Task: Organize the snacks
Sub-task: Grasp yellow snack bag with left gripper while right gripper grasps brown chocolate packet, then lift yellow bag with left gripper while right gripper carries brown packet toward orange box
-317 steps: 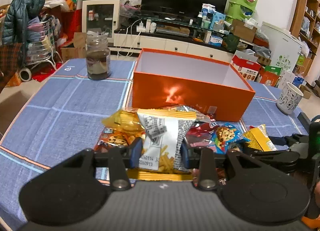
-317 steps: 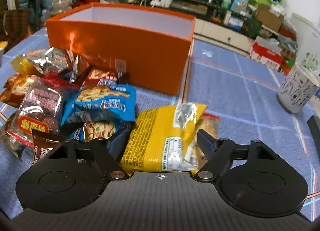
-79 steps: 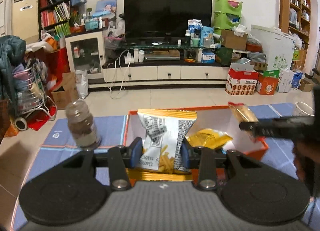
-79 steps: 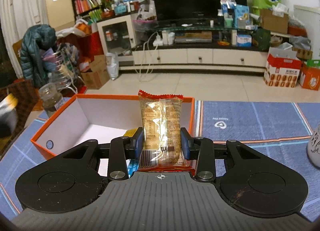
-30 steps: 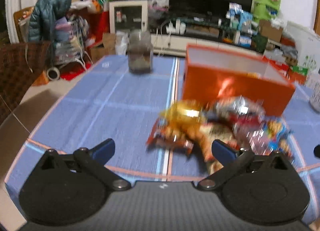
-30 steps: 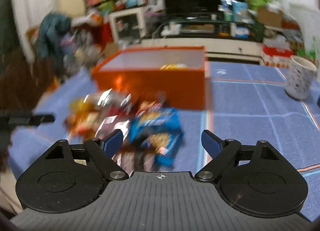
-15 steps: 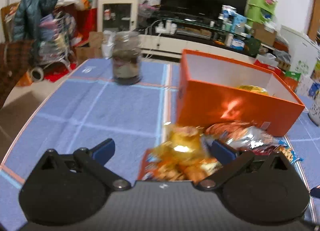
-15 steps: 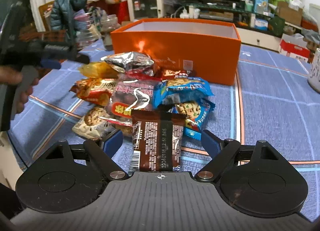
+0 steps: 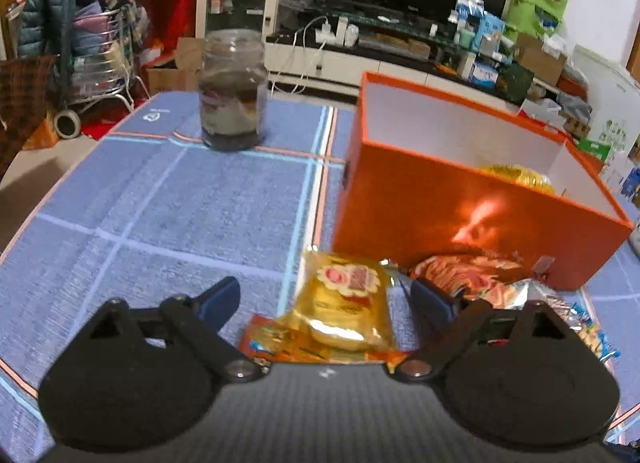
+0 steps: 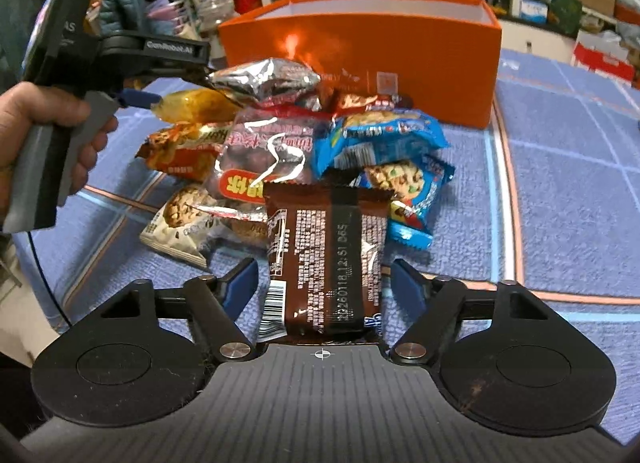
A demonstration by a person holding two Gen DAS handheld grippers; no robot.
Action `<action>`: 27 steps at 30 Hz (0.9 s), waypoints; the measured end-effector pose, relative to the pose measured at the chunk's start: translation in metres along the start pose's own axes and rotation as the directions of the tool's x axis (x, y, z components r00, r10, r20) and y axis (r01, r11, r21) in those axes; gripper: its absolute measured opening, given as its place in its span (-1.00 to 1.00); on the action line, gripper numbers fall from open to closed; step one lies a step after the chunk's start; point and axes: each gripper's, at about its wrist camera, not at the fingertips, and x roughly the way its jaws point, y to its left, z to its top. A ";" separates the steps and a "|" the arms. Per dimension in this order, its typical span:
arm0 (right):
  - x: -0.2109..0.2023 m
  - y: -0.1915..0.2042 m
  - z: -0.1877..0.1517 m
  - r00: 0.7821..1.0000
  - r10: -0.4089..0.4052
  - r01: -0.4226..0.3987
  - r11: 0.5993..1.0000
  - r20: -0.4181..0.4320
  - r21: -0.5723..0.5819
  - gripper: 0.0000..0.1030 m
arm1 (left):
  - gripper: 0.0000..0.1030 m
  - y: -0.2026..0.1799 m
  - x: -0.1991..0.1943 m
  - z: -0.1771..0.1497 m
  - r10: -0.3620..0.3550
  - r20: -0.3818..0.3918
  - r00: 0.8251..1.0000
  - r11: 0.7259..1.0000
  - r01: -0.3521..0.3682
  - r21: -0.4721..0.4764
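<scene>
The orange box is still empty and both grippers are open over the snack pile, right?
Not quite. The orange box is not empty: the left wrist view shows a yellow packet inside it. Both the left gripper and right gripper are open over the snack pile.

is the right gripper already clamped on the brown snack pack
No, the right gripper is open, its fingers standing apart on either side of the brown snack pack without pressing on it.

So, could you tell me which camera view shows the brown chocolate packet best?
The right wrist view: the brown chocolate packet lies centred between the open right gripper's fingers, its printed back fully visible. The left wrist view does not show it clearly.
</scene>
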 end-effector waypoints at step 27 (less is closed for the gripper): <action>0.001 0.007 0.002 1.000 -0.014 0.013 0.999 -0.026 -0.037 -0.22 | 0.31 -0.016 0.012 -0.006 -0.007 -0.068 0.998 0.999 0.005 -0.036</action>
